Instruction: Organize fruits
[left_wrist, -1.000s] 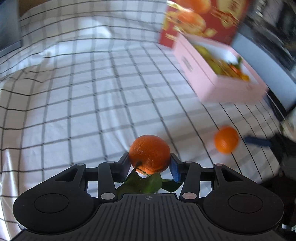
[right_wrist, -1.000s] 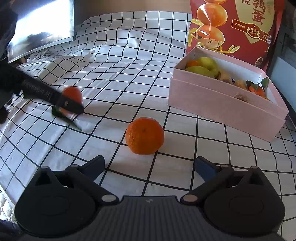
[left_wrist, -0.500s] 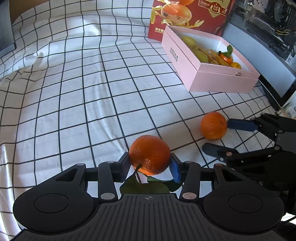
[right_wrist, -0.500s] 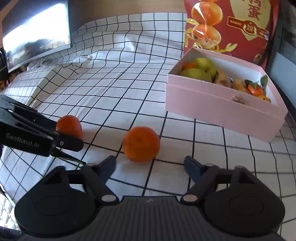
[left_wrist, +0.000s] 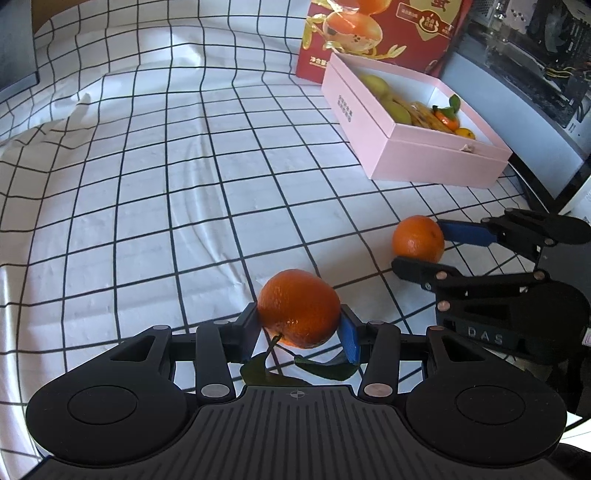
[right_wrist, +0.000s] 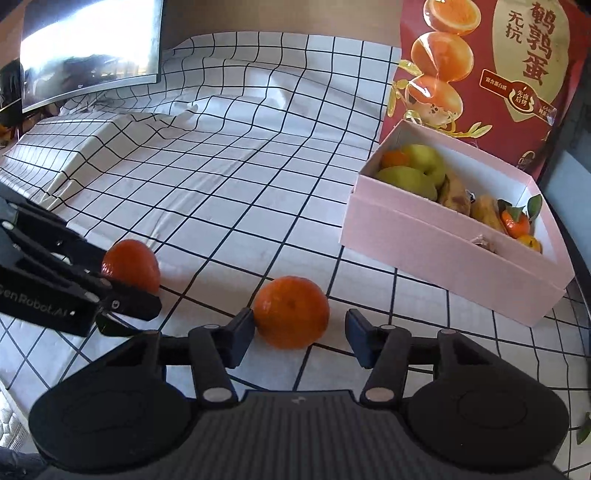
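Note:
My left gripper is shut on a leafy orange and holds it above the checked cloth; the same orange shows in the right wrist view. My right gripper is open around a second orange that rests on the cloth; the left finger touches it and the right finger stands apart. That orange also shows in the left wrist view. A pink box with green apples, bananas and small oranges stands at the right, also in the left wrist view.
A red printed bag stands behind the box. A monitor is at the far left of the right wrist view. A dark monitor and computer parts lie right of the box. The cloth is wrinkled.
My right gripper has moved forward around the loose orange and its jaws have narrowed. My left gripper has swung with its orange so the box is now more centred.

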